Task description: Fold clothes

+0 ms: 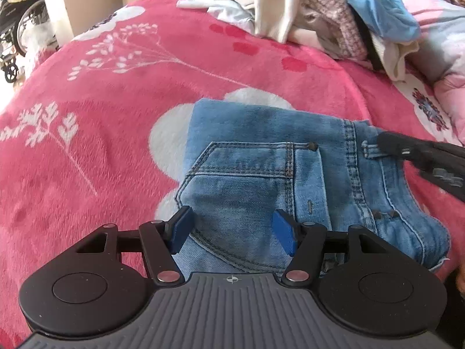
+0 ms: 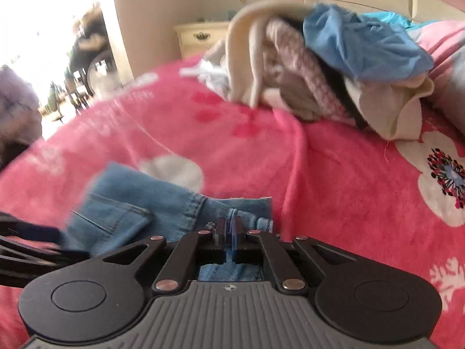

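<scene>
the blue pads (image 1: 281, 229) of the left gripper (image 1: 231, 228) were held wide apart, with nothing caught between them, just above the near part of the folded jeans (image 1: 261, 174). the pads of the right gripper (image 2: 229, 231) were pressed together on a fold of the denim at the waistband side, so the cloth was clamped there. in the left wrist view the right gripper was seen as a dark shape at the right edge of the jeans, near a belt loop (image 1: 368, 149).

the jeans were laid on the pink blanket (image 1: 101, 160) in the near middle of the bed, already doubled into a compact packet with a back pocket (image 1: 250, 180) turned up. the denim was judged to be rather heavy and thick, soft but with some stiffness at the seams and the waistband, and not slippery, so a crease is probably kept well. a hold at the waistband or at a stitched seam was judged the most secure, because several layers are caught there at once.

the left gripper was pointed forward and down over the pocket. the right gripper was kept low, almost flat to the blanket, coming from the right side. a pile of unfolded clothes (image 1: 319, 14) was left at the far side of the bed, well apart from the jeans.
</scene>
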Demonstrator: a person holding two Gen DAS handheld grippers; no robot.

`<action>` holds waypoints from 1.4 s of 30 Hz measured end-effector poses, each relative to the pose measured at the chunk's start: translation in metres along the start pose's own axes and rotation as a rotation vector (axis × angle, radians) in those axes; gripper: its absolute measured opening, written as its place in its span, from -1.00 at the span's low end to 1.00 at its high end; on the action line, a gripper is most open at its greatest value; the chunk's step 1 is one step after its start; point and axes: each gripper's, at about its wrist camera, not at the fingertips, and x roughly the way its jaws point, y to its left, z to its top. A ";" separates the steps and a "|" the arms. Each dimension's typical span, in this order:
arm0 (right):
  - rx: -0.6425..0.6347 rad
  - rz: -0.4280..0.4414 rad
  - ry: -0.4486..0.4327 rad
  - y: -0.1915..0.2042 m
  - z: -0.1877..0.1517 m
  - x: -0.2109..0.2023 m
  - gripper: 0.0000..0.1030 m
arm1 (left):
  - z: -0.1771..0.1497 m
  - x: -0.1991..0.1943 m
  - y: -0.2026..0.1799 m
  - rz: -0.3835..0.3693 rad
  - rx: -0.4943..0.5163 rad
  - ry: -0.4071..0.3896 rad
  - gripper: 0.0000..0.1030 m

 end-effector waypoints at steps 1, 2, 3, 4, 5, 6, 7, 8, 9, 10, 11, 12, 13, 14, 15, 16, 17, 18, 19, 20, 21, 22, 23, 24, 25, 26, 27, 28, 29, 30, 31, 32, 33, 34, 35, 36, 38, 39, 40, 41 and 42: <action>-0.008 -0.012 0.007 -0.001 -0.001 0.006 -0.99 | 0.001 0.000 -0.001 0.003 0.001 0.002 0.18; -0.003 -0.018 0.015 0.000 0.003 0.007 -0.99 | 0.001 -0.001 -0.002 0.007 0.003 0.002 0.18; 0.002 -0.025 0.023 0.001 0.006 0.005 -0.99 | 0.001 -0.002 -0.004 0.013 0.005 0.004 0.18; 0.004 -0.036 0.011 0.004 0.008 -0.002 -0.98 | 0.002 -0.002 -0.005 0.017 0.005 0.007 0.18; 0.004 -0.046 -0.001 0.007 0.010 -0.009 -0.90 | 0.002 -0.002 -0.006 0.019 0.004 0.010 0.18; -0.018 -0.047 -0.026 0.011 0.012 -0.015 -0.90 | 0.002 -0.002 -0.005 0.018 0.001 0.013 0.18; -0.040 -0.047 -0.049 0.016 0.014 -0.021 -0.90 | 0.003 -0.001 -0.005 0.017 -0.001 0.016 0.18; -0.061 -0.048 -0.055 0.019 0.014 -0.022 -0.90 | 0.003 -0.001 -0.005 0.015 -0.004 0.019 0.18; -0.066 -0.054 -0.036 0.019 0.013 -0.017 -0.90 | 0.003 -0.002 -0.005 0.013 -0.008 0.021 0.18; -0.071 -0.060 -0.017 0.018 0.011 -0.011 -0.90 | 0.003 -0.002 -0.004 0.010 -0.011 0.023 0.18; -0.063 -0.068 0.008 0.014 0.008 0.000 -0.91 | 0.003 -0.002 -0.004 0.009 -0.014 0.025 0.18; -0.054 -0.075 0.030 0.009 0.005 0.011 -0.92 | 0.003 -0.003 -0.004 0.009 -0.013 0.025 0.18; -0.049 -0.069 0.025 0.005 0.001 0.016 -0.89 | 0.003 -0.003 -0.005 0.007 -0.012 0.025 0.18; -0.044 -0.065 0.023 0.003 0.003 0.017 -0.86 | 0.002 -0.004 -0.005 0.004 -0.012 0.025 0.18; -0.044 -0.067 0.032 0.004 0.005 0.016 -0.86 | 0.002 -0.004 -0.005 0.001 -0.013 0.025 0.18; -0.045 -0.070 0.040 0.005 0.008 0.015 -0.85 | 0.002 -0.004 -0.005 0.001 -0.013 0.026 0.18; -0.055 -0.075 0.043 0.006 0.011 0.012 -0.84 | 0.002 -0.004 -0.004 0.000 -0.014 0.027 0.18; -0.054 -0.079 0.032 0.008 0.013 0.006 -0.84 | 0.002 -0.004 -0.004 0.000 -0.015 0.028 0.18; -0.053 -0.083 0.020 0.009 0.016 0.000 -0.81 | 0.002 -0.004 -0.004 0.001 -0.017 0.029 0.18; -0.052 -0.090 -0.001 0.011 0.018 -0.008 -0.80 | 0.001 -0.004 -0.005 0.002 -0.017 0.029 0.18; -0.061 -0.103 -0.028 0.013 0.020 -0.015 -0.80 | 0.001 -0.004 -0.005 0.004 -0.017 0.030 0.18; -0.070 -0.116 -0.055 0.015 0.023 -0.022 -0.79 | 0.001 -0.003 -0.005 0.004 -0.015 0.029 0.18; -0.075 -0.116 -0.079 0.016 0.025 -0.028 -0.79 | 0.000 -0.003 -0.005 0.004 -0.014 0.029 0.18; -0.080 -0.116 -0.102 0.018 0.027 -0.033 -0.79 | 0.000 -0.003 -0.005 0.005 -0.013 0.028 0.18; -0.081 -0.113 -0.115 0.020 0.029 -0.035 -0.79 | 0.000 -0.003 -0.005 0.006 -0.011 0.028 0.18; -0.086 -0.101 -0.120 0.022 0.031 -0.036 -0.79 | 0.000 -0.003 -0.005 0.007 -0.009 0.028 0.18; -0.092 -0.089 -0.124 0.024 0.032 -0.036 -0.79 | 0.000 -0.003 -0.005 0.008 -0.007 0.028 0.18; -0.096 -0.081 -0.115 0.025 0.033 -0.032 -0.79 | -0.001 -0.003 -0.006 0.009 -0.004 0.027 0.18; -0.101 -0.074 -0.107 0.026 0.033 -0.029 -0.79 | -0.001 -0.002 -0.006 0.011 -0.002 0.027 0.18; -0.106 -0.066 -0.098 0.027 0.033 -0.025 -0.79 | -0.001 -0.002 -0.005 0.012 0.000 0.026 0.18; -0.105 -0.062 -0.079 0.027 0.031 -0.021 -0.79 | -0.001 -0.002 -0.006 0.012 0.001 0.027 0.18; -0.097 -0.063 -0.042 0.024 0.028 -0.010 -0.79 | -0.001 -0.002 -0.005 0.012 0.001 0.027 0.18; -0.090 -0.065 -0.005 0.022 0.024 0.000 -0.79 | -0.001 -0.002 -0.005 0.012 0.001 0.028 0.18; -0.093 -0.089 0.023 0.019 0.018 0.008 -0.79 | -0.001 -0.002 -0.005 0.012 0.001 0.029 0.18; -0.090 -0.091 0.022 0.016 0.014 0.012 -0.79 | -0.001 -0.003 -0.005 0.012 0.002 0.030 0.18; -0.087 -0.093 0.021 0.012 0.010 0.017 -0.78 | -0.001 -0.003 -0.005 0.011 0.003 0.030 0.18; -0.075 -0.094 0.025 0.009 0.009 0.020 -0.75 | -0.002 -0.003 -0.006 0.009 0.012 0.028 0.18; -0.068 -0.095 0.029 0.009 0.011 0.020 -0.73 | -0.003 -0.003 -0.007 0.013 0.018 0.027 0.18; -0.081 -0.101 0.027 0.010 0.010 0.020 -0.71 | -0.003 -0.003 -0.008 0.017 0.023 0.026 0.18; -0.094 -0.108 0.024 0.012 0.010 0.020 -0.70 | -0.003 -0.003 -0.009 0.020 0.027 0.025 0.18; -0.107 -0.114 0.022 0.014 0.009 0.021 -0.68 | -0.004 -0.003 -0.009 0.022 0.028 0.025 0.18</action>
